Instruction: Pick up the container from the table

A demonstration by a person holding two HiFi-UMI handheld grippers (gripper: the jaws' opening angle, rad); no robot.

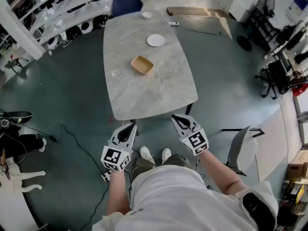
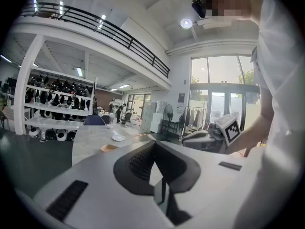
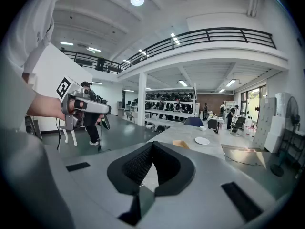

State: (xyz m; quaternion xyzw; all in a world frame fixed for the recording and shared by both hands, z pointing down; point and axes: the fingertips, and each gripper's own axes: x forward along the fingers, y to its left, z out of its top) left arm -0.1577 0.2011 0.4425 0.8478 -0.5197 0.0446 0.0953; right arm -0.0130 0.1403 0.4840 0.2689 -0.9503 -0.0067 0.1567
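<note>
The container (image 1: 142,65) is a shallow tan square dish lying alone near the middle of the grey stone table (image 1: 130,95). It shows small and far off in the left gripper view (image 2: 109,148) and in the right gripper view (image 3: 181,144). Both grippers are held in the air short of the table's near edge, well away from the dish. My left gripper (image 1: 132,124) has its jaws together with nothing in them, and so does my right gripper (image 1: 175,117). Each gripper view shows its own dark pads meeting at a point (image 2: 155,143) (image 3: 153,144).
A white plate (image 1: 155,40) lies beyond the dish, and a small white cup (image 1: 147,15) stands near the table's far end. A blue chair (image 1: 126,4) stands behind that end. A grey chair (image 1: 240,149) is at my right, and a cable (image 1: 79,146) runs over the floor at my left.
</note>
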